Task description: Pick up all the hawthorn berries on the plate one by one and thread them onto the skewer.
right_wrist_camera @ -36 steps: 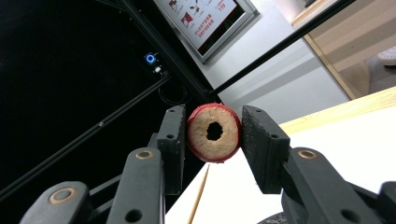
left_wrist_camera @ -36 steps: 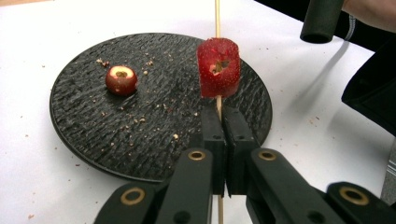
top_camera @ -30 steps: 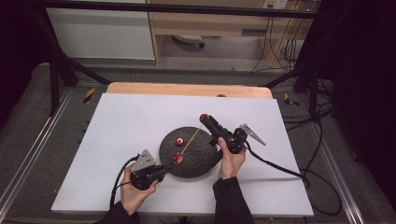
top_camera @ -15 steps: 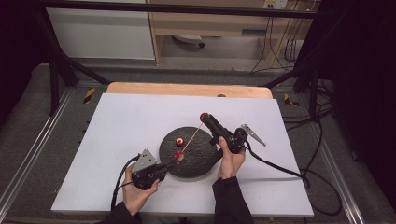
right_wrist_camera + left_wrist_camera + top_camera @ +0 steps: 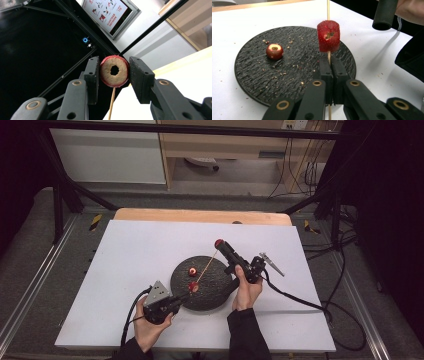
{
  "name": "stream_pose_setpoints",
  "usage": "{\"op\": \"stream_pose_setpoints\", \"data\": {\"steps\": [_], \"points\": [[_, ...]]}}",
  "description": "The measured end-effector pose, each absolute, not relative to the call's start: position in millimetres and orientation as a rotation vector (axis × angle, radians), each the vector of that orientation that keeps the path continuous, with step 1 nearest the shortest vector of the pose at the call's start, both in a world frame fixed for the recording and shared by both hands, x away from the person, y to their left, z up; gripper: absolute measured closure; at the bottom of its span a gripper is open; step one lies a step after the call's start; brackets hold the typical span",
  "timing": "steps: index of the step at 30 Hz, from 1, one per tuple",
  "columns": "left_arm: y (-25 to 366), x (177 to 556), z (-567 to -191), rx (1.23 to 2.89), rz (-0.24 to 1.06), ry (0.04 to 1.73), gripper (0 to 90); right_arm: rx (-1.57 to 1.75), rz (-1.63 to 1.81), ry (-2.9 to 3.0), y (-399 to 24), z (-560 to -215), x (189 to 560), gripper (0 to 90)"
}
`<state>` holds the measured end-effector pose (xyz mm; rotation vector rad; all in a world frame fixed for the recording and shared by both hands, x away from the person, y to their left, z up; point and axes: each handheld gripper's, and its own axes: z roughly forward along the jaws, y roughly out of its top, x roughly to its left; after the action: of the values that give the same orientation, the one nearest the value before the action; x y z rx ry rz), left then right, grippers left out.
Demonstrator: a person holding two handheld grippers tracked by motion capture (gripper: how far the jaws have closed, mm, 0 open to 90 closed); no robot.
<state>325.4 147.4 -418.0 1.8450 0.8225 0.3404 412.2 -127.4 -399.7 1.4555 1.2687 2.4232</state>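
Skewering fruit pieces on a wooden stick over a black round plate (image 5: pixel 210 295) on the white bench (image 5: pixel 130 250).

Left tool (image 5: pixel 329 62) – jaws clenched on the lower end of the stick (image 5: pixel 328 10), just below a red fruit piece (image 5: pixel 328 36) already threaded on it. In the high view the left tool (image 5: pixel 184 296) sits at the near left rim of the plate, and the stick (image 5: pixel 207 265) slants up and away to the right.

Right tool (image 5: pixel 114 72) – jaws closed on a second, ring-shaped fruit piece (image 5: pixel 114 70), red skin outside, pale flesh, hole through the middle. The stick (image 5: pixel 112 102) runs up to its lower edge; whether the tip has entered the hole I cannot tell. The high view shows this piece (image 5: pixel 218 243) at the stick's far end, off the plate and above the bench.

A third piece (image 5: pixel 274 51) lies loose on the plate, well apart from the stick, with crumbs around it.

Risks, as judged from here:
- Stick tip off the hole's line – a push would split the ring or snap the thin stick.
- Tight squeeze by the right tool could crush the soft ring.
- The stick is held only at its low end, so side load may make it pivot or slip in the left jaws.
- If the ring is let go before it is seated, it drops onto the bench, not the plate.
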Motion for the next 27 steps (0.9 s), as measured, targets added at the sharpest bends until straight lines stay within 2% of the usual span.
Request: {"op": "stream_pose_setpoints", "data": {"steps": [27], "points": [[125.1,340.4,-407.9,1.789,0.336,0.872,88.5,1.493,2.412,1.321,-120.5,-410.0,406.2,62.0]]}}
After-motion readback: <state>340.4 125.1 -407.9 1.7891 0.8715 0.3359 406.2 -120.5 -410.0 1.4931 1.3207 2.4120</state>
